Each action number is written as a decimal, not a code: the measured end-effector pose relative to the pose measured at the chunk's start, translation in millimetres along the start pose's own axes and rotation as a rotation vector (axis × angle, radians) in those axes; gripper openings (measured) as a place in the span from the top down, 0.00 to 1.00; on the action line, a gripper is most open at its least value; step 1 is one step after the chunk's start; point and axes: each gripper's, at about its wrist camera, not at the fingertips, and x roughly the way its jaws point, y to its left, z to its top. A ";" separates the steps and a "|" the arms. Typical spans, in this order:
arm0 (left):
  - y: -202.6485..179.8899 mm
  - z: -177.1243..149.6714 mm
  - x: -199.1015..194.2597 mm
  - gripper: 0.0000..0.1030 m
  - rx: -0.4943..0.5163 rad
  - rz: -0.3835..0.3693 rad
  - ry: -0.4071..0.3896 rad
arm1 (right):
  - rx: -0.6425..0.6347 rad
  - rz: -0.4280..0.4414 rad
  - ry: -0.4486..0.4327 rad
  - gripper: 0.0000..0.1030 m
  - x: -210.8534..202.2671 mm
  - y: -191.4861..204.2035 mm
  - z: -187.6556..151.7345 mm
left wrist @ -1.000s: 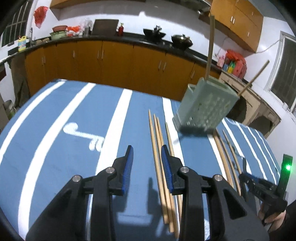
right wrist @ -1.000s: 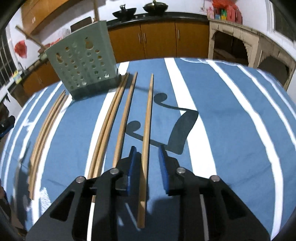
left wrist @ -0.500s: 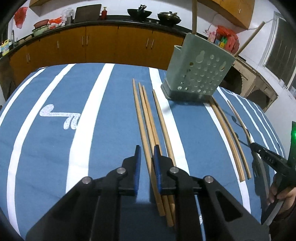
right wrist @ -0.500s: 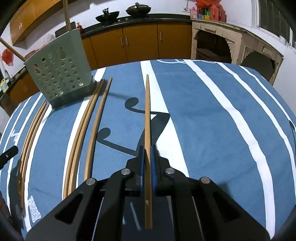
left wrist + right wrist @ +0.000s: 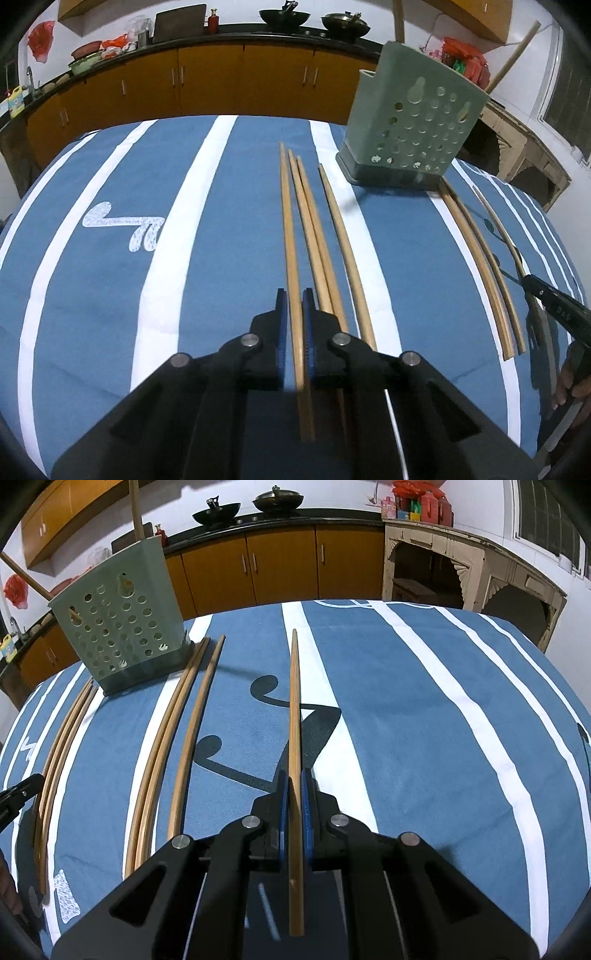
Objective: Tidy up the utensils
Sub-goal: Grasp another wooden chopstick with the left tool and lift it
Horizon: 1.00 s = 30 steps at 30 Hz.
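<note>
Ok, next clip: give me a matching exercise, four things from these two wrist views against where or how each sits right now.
Things:
1. left claw
2. right claw
3. pale green perforated plastic utensil holder
4. two black woks

States:
A. standing upright on the blue striped tablecloth, a wooden stick poking out of the top
B. on the dark kitchen counter at the back
C. shut on a long wooden chopstick raised clear of the cloth
D. closed around the leftmost wooden chopstick of a group lying on the cloth

Pairs: 1-D, 2-C, 3-A, 4-B
</note>
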 end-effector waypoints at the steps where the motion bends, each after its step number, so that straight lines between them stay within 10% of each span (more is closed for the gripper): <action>1: 0.2 0.4 -0.1 0.90 -0.002 0.000 0.001 | -0.002 -0.002 0.000 0.92 0.0 0.4 0.0; 30: 35.4 13.8 2.0 0.91 0.009 0.060 -0.009 | 0.028 -0.016 -0.003 0.92 2.3 -12.3 4.1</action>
